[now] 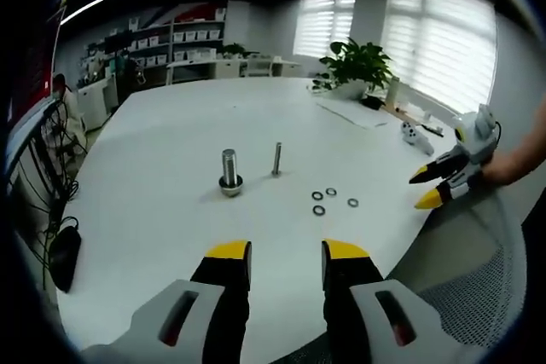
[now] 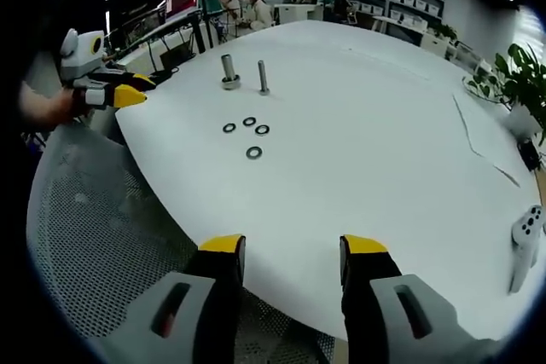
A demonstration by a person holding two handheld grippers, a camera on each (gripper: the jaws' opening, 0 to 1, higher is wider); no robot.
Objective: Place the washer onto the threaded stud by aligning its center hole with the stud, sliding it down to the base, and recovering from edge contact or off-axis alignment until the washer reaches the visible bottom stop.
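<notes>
Clearly both jaws released, four washers (image 1: 329, 199) near stud (image 1: 276, 160), white table (image 1: 171, 210).

4 washers (image 1: 331, 199) lie on the white table (image 1: 171, 210), beside 2 upright studs (image 1: 231, 172), with 2 grippers (image 1: 286, 262).

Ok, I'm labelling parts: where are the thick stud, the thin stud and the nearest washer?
thick stud (image 1: 229, 166), left gripper view, shaft middle
thin stud (image 1: 277, 159), left gripper view, shaft middle
nearest washer (image 1: 319, 210), left gripper view, ring edge
</notes>
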